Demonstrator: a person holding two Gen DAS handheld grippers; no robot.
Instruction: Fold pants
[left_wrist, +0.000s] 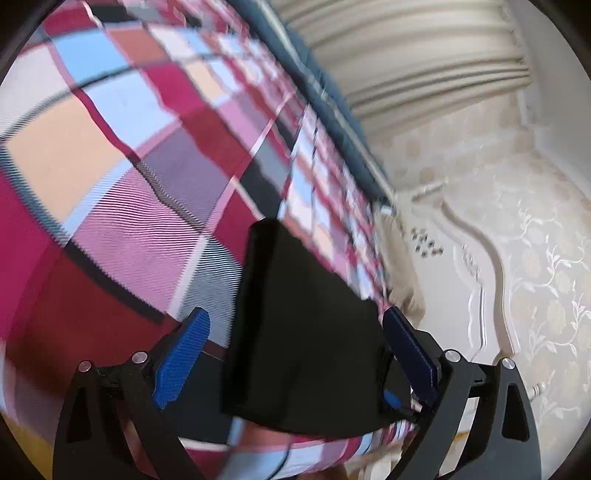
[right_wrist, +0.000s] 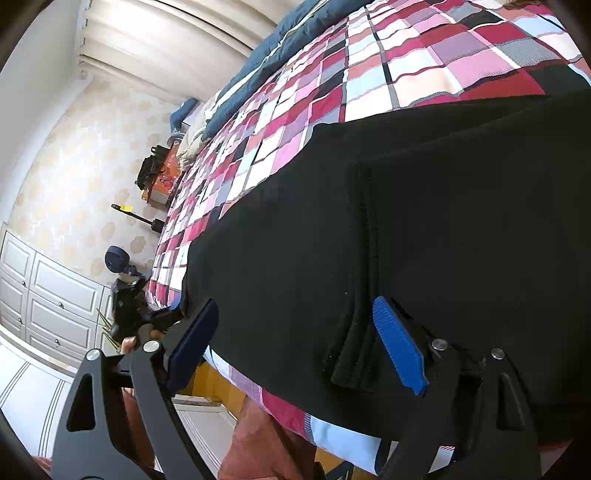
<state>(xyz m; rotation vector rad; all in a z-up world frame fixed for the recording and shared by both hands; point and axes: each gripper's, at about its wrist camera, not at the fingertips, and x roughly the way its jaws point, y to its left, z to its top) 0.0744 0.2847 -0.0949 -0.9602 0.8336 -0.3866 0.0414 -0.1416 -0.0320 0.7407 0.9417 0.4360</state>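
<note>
The black pants (right_wrist: 424, 221) lie spread on a plaid bedspread (right_wrist: 332, 74), with a ribbed hem or waistband edge (right_wrist: 354, 332) near the bed's front edge. My right gripper (right_wrist: 295, 343) is open, its blue fingers either side of that edge, just above the cloth. In the left wrist view a folded black part of the pants (left_wrist: 303, 332) lies between the fingers of my left gripper (left_wrist: 295, 339), which is open and not pinching it. The bedspread (left_wrist: 110, 166) fills the left of that blurred view.
A blue blanket (right_wrist: 258, 55) lies along the bed's far side. Beside the bed stand white cabinets (right_wrist: 44, 288), a dark fan (right_wrist: 118, 258) and a bag on an orange box (right_wrist: 159, 173). A white ornate headboard (left_wrist: 461, 277) and patterned wall show in the left wrist view.
</note>
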